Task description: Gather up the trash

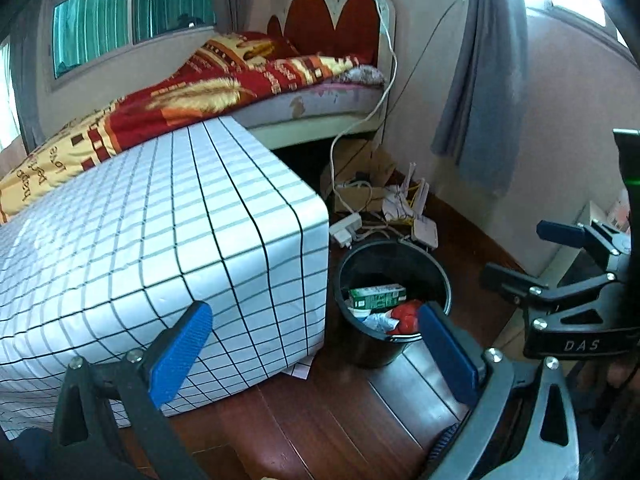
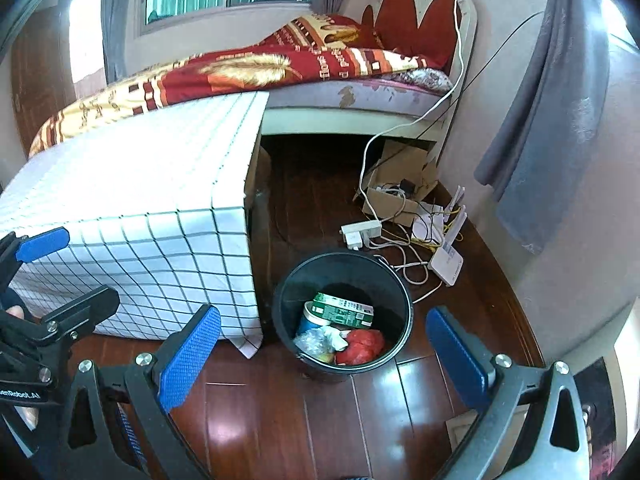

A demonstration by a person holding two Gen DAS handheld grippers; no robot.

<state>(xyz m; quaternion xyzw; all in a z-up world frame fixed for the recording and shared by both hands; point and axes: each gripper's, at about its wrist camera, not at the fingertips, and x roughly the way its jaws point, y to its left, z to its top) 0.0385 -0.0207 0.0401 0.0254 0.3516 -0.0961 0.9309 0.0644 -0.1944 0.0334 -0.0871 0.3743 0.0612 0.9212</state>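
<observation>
Wooden floor [image 2: 280,420], upright bin [image 2: 400,292], green carton [image 2: 344,310] seemingly flat, crosswise

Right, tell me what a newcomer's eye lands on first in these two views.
First, the black bin on the dark wooden floor, centred between the open blue fingers of the right tool, holding a green carton and a red wad. Beside it looms the grid-patterned white cloth draped over a box-like shape. Behind, the red and gold blanket on the bed, and a tangle of cables by the wall.

Trash [image 2: 340,332] in bucket [image 2: 406,308] beside table [image 2: 140,184]
</observation>
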